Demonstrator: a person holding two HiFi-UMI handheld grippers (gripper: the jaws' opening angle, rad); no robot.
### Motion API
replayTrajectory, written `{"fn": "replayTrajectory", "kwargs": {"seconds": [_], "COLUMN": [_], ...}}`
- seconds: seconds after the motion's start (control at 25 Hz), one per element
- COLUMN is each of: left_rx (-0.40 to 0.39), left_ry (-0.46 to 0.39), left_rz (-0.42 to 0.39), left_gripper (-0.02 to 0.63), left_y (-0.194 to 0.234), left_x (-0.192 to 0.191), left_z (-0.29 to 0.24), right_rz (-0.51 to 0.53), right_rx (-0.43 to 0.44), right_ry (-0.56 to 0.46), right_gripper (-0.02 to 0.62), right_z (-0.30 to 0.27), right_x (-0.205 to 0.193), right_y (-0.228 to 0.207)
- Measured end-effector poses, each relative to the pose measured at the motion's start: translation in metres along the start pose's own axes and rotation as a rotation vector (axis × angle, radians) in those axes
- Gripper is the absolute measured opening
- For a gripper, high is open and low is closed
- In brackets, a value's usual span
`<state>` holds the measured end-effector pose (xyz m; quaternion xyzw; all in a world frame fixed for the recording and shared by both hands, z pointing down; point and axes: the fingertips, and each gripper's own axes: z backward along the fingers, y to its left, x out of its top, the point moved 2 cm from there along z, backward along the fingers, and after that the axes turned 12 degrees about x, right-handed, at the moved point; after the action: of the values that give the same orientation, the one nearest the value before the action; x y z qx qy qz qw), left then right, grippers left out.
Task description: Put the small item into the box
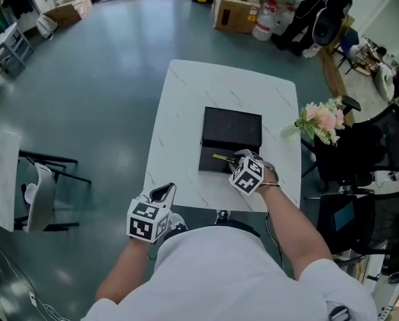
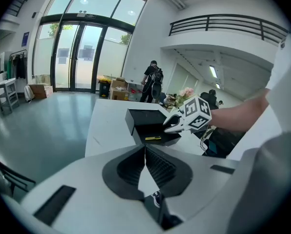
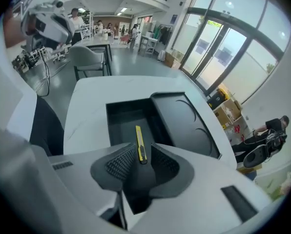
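A shallow black box (image 1: 211,160) lies open on the white table (image 1: 186,99), its lid (image 1: 231,127) resting just behind it. A slim yellow utility knife (image 1: 222,158) lies flat inside the box. In the right gripper view the knife (image 3: 140,143) runs along the box floor (image 3: 123,118), its near end between my jaws. My right gripper (image 1: 238,158) hovers at the box's right front, open, and its pads do not press on the knife. My left gripper (image 1: 163,192) hangs at the table's front edge, shut and empty; its jaws meet at their tips.
A bunch of pink flowers (image 1: 322,120) sits at the table's right edge. Black office chairs (image 1: 360,152) stand to the right, a pale chair (image 1: 42,196) to the left. Cardboard boxes (image 1: 236,9) are stacked beyond the table's far end.
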<state>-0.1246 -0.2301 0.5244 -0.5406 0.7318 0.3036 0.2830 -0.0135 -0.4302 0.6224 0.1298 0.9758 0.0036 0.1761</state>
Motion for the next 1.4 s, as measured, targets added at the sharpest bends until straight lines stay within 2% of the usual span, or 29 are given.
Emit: {"fn": "replayTrajectory", "kwargs": {"seconds": [0.16,0.4,0.48,0.6,0.84,1.08,1.28,1.4], "left_rx": [-0.058,-0.159,-0.188,-0.215,-0.228,-0.18,-0.151,-0.135], "left_ry": [0.002,-0.007,-0.005,0.0,-0.027,-0.04,-0.078,-0.08], "left_rz": [-0.048,-0.13,-0.157,-0.194,-0.206,-0.173,-0.123,-0.125], "left_gripper": [0.017,0.017,0.017,0.017,0.017,0.017,0.017,0.017], "left_y": [0.0,-0.01,-0.015,-0.023,-0.042,-0.062,-0.101,-0.129], "left_x": [-0.001,0.006,0.006,0.004,0.007,0.005,0.009,0.003], "left_z": [0.002,0.01,0.011,0.009,0.014,0.024,0.038,0.043], "right_rz": [-0.113,-0.433,-0.538,-0.619,-0.612,-0.552,-0.468,-0.461], "right_rx": [-0.038,-0.066,-0.07,-0.07,-0.043,-0.026,0.006,0.039], "right_ry": [-0.156,-0.469,-0.57,-0.666,-0.676,-0.695,-0.724,-0.74], "right_gripper": [0.108,0.085,0.058,0.028,0.017,0.016,0.015,0.015], "right_z": [0.04,0.088,0.102,0.113,0.116,0.134,0.162,0.171], "right_x": [0.017,0.025,0.023,0.019,0.01,0.004,-0.015,-0.038], "right_y": [0.023,0.057,0.068,0.084,0.111,0.116,0.138,0.15]}}
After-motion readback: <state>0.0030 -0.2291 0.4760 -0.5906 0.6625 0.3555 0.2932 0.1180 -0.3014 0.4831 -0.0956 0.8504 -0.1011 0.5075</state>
